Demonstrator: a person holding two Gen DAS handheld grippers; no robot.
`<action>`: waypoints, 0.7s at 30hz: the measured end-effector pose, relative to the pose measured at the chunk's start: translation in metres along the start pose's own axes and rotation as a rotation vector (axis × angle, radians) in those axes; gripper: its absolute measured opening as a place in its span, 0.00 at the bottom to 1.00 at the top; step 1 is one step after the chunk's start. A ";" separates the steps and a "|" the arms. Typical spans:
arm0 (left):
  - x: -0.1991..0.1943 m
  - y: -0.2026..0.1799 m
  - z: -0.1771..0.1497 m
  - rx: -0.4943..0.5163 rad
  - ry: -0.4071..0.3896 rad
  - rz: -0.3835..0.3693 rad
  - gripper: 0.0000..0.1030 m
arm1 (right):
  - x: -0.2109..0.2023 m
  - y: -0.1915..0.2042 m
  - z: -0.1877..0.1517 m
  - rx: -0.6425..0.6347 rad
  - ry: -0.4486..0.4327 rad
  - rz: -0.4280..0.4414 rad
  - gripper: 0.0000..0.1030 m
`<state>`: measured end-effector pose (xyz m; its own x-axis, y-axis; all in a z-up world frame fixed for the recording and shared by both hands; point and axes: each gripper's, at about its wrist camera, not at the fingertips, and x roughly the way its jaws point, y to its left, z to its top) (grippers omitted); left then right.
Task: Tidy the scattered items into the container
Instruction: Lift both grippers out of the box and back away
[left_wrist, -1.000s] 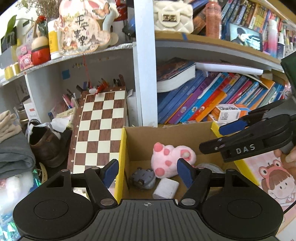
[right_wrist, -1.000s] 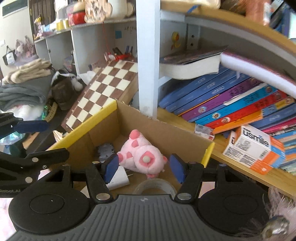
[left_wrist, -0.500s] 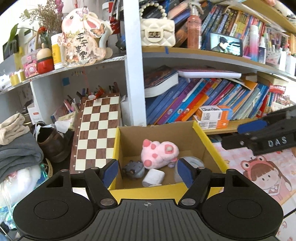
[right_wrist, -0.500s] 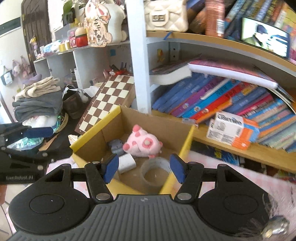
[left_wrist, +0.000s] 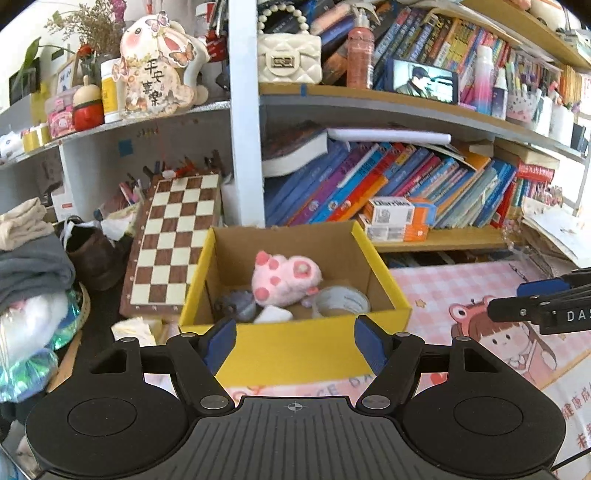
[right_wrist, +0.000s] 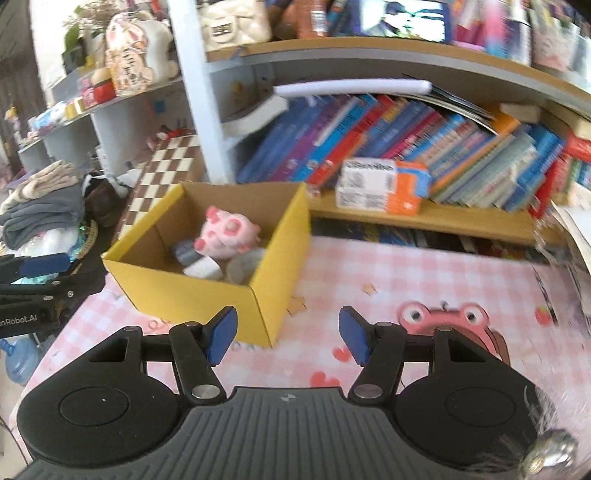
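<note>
Left wrist: pink plush toy (left_wrist: 284, 275) lies inside the yellow box (left_wrist: 295, 350).

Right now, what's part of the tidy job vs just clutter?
Job: yellow cardboard box; inside it the pink plush, tape roll, white adapter, grey toy.
Clutter: chessboard, shelf books, folded clothes, cream handbag.

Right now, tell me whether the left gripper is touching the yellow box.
Apart. The right wrist view shows the left gripper left of the yellow box, with floor between them.
</note>
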<state>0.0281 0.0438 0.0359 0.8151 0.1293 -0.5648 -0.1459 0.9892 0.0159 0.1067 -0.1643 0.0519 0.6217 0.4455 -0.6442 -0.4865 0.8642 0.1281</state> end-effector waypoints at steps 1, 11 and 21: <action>-0.001 -0.003 -0.002 0.004 0.003 0.000 0.71 | -0.003 -0.002 -0.005 0.006 0.000 -0.010 0.57; -0.001 -0.026 -0.020 0.031 0.035 -0.013 0.82 | -0.021 -0.012 -0.056 0.067 0.019 -0.165 0.61; 0.002 -0.049 -0.042 0.052 0.088 0.000 0.89 | -0.030 -0.010 -0.094 0.070 0.019 -0.302 0.79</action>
<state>0.0139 -0.0069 -0.0005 0.7620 0.1249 -0.6354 -0.1148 0.9917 0.0573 0.0347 -0.2080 -0.0012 0.7195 0.1621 -0.6753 -0.2377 0.9711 -0.0202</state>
